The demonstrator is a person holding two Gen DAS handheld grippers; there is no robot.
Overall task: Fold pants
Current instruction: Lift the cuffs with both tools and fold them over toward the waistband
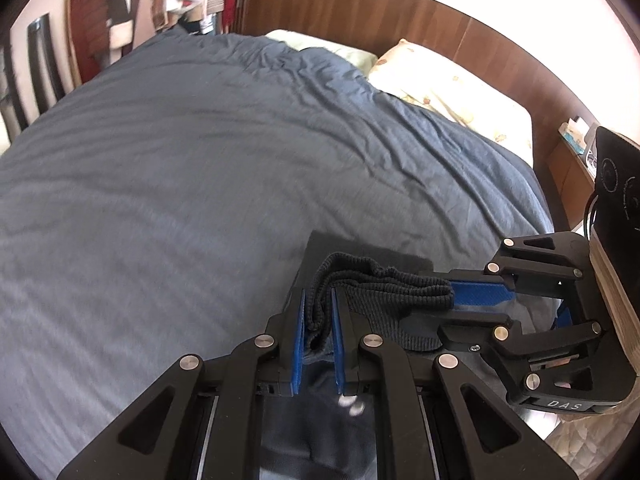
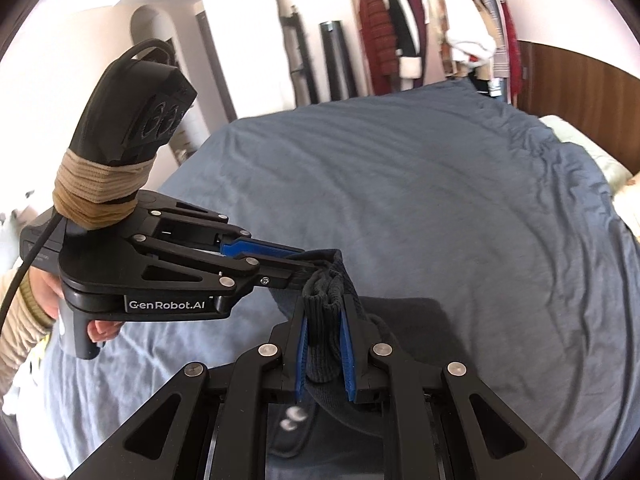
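Left wrist view: the left gripper (image 1: 318, 312) fills the bottom of the frame, its two blue pads (image 1: 298, 344) clamped together on a bunched fold of dark ribbed fabric, the waistband of the pants (image 1: 384, 288). The rest of the pants hangs below the fingers at bottom centre, blurred. At lower right the right gripper (image 1: 460, 300) reaches in from the right edge and pinches the same waistband, just beside the left one. Behind them a wrinkled blue duvet (image 1: 200, 152) covers a bed across most of the frame. Two pale pillows (image 1: 452, 92) lie at upper right against a brown wooden headboard (image 1: 360, 8). Clothes on hangers (image 1: 116, 4) show at upper left.

Right wrist view: the right gripper (image 2: 324, 344) sits at bottom centre, its blue pads (image 2: 348, 356) closed on a thick roll of the ribbed waistband of the pants (image 2: 322, 344), which stands up between them. The left gripper (image 2: 308, 266) comes in from the left of the frame, its fingertips closed on the same fabric just above the right one. A hand (image 2: 100, 328) with a beige sleeve holds its grip at lower left. The blue duvet (image 2: 440, 200) spreads behind. A rail of hanging clothes (image 2: 432, 32) runs along the top right, against a white wall
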